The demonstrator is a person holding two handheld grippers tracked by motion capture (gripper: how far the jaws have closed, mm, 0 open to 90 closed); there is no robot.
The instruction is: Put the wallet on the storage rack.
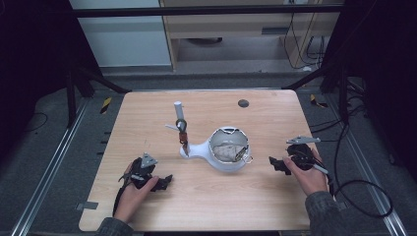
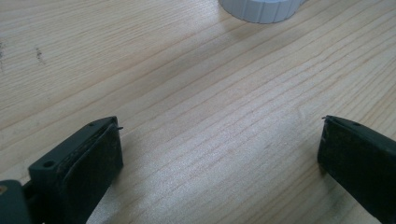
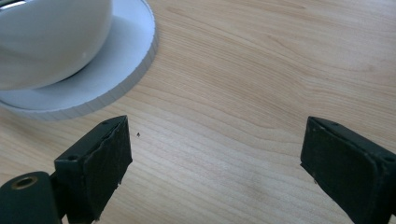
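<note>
- Right now the right gripper (image 1: 278, 163) is resting low over the bench (image 1: 206, 201) near its right edge, its jaws standing well apart with nothing but bare wood between them, as the right gripper view is showing.
- Just ahead of those jaws and off toward their left in that view, the white ribbed base (image 3: 116, 79) is sitting flat on the wood, with the round white bowl (image 3: 51, 37) rising from it; the near jaw is lying just beside the base's rim but not touching it.
- From above, that bowl (image 1: 229, 150) is standing near the middle of the bench, a pale crumpled lump (image 1: 226, 151) lying inside, and a spout-like arm is running out of it toward the bench's left edge, ending under an upright post (image 1: 181, 129) with a ring and clip.
- So the long axis of the whole piece is lying roughly across the bench, left to right, and the right-hand jaws are pointing along it at the bowl end.
- Meanwhile the left gripper (image 1: 164, 182) is lying toward the near left corner, jaws likewise wide and empty, with only a sliver of the ribbed base (image 2: 261, 11) showing far ahead of them.
- Judging by this, the right hand is the nearer one to the bowl, and its reach is looking like a short, level push toward the left.
</note>
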